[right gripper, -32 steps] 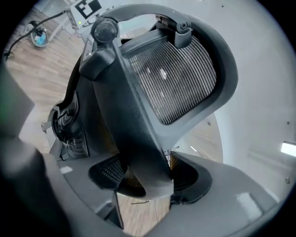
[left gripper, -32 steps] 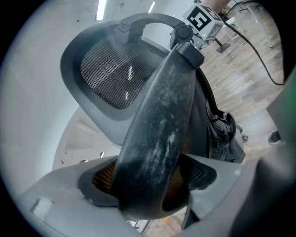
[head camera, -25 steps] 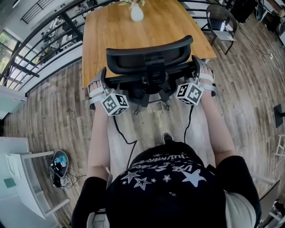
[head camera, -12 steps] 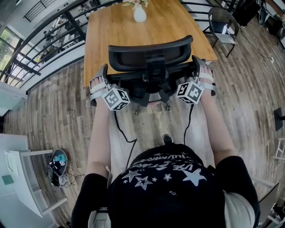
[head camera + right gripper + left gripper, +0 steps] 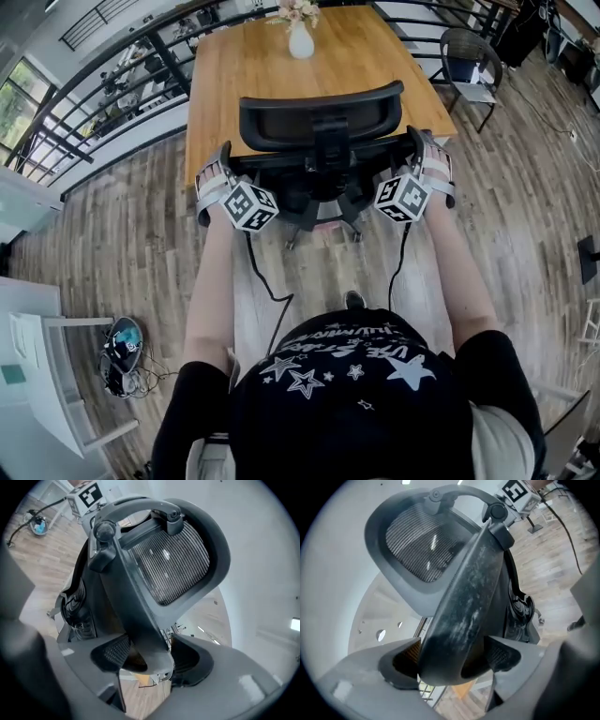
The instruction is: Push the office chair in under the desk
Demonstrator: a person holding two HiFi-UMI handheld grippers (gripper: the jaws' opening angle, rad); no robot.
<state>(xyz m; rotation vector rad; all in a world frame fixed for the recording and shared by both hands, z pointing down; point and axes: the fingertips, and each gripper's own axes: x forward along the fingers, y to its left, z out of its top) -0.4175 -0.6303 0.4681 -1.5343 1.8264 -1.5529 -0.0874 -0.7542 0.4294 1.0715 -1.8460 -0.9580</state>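
Observation:
The black office chair [image 5: 319, 120] stands at the near edge of the wooden desk [image 5: 253, 66], its back towards me. My left gripper [image 5: 218, 167] holds the left edge of the chair's back frame, and my right gripper [image 5: 419, 152] holds the right edge. In the left gripper view the thick dark frame [image 5: 468, 597] fills the wide gap of the left gripper [image 5: 450, 660], with both pads against it. In the right gripper view the right gripper [image 5: 150, 656] is closing, its pads on the grey frame edge [image 5: 131, 602]. The seat is hidden below the back.
A white vase with flowers [image 5: 301, 41] stands at the desk's far end. A second chair [image 5: 467, 52] sits at the back right and a black railing [image 5: 103, 103] runs along the left. White furniture [image 5: 47, 375] and a bundle on the floor [image 5: 122, 347] are at my left.
The chair, both grippers and I have moved a little forward towards the desk. The left gripper has shifted slightly right along the frame.

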